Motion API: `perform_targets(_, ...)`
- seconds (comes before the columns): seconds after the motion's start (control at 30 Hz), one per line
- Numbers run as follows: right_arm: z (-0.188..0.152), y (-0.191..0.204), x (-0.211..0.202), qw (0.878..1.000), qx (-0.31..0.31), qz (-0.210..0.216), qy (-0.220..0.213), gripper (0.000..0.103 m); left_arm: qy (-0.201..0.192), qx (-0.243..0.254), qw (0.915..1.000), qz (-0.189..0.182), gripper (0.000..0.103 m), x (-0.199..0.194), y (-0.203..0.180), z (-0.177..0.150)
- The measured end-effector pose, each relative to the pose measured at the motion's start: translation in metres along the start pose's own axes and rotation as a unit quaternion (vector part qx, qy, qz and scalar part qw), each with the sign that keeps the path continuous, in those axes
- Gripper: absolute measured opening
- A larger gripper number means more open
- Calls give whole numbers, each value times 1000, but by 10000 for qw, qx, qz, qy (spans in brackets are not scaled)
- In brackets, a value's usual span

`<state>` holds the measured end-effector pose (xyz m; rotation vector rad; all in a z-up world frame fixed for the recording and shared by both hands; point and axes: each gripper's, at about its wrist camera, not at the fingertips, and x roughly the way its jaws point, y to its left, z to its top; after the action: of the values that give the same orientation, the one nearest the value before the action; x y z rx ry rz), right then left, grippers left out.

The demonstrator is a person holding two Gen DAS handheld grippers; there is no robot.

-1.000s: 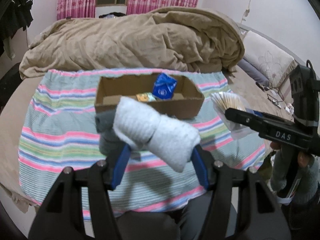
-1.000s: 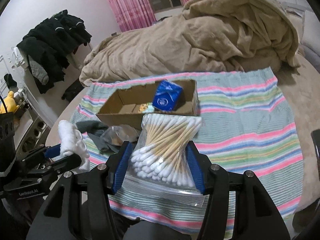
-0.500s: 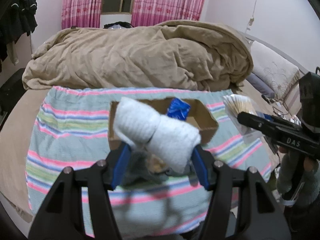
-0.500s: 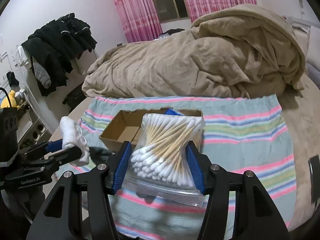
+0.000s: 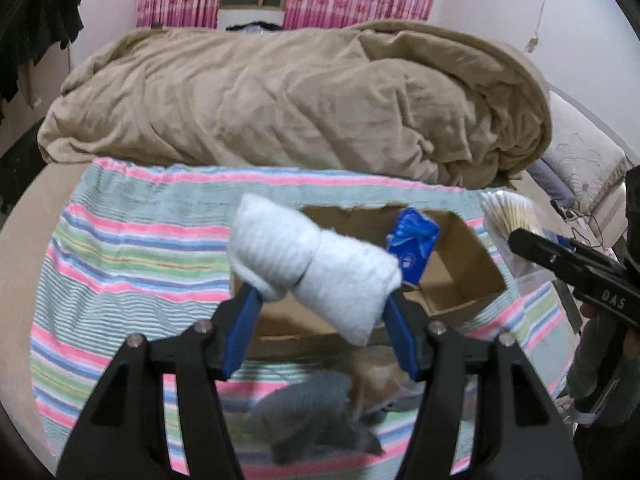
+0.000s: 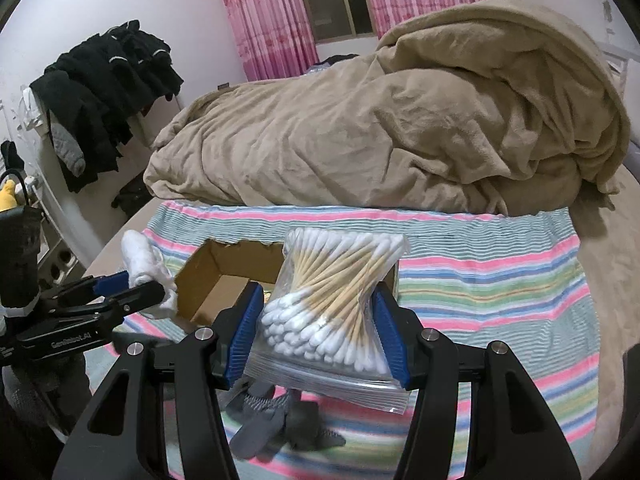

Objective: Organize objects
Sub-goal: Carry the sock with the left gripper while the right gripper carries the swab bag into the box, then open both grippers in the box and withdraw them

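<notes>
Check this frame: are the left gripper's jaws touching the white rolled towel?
Touching. In the left wrist view the left gripper has both blue jaws pressed against the white rolled towel, which hangs clear above the cardboard box.

A home bedroom: a bed [image 6: 624,280] heaped with a tan blanket [image 6: 380,128], pink curtains [image 6: 268,16] at a window, and probably dark clothes [image 6: 100,96] hung by the wall.
</notes>
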<state>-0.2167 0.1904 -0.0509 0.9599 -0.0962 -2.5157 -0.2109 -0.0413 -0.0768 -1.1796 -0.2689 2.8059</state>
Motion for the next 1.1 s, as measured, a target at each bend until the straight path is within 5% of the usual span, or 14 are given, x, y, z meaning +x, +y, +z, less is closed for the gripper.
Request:
perform_targets(0.43,-15,-5,52,9993,72,-20,354,59,438,-246,9987,3,69,43,7,-5)
perform_targets(0.67,-13,-8,42,9996,153,-94,219,74,222,-200,9994,147,91,22,1,-2)
perform_targets(1.1,-13,16,-12,9999,31,-125,8,74,-189,4,9998,85,91,-60,-11,-20)
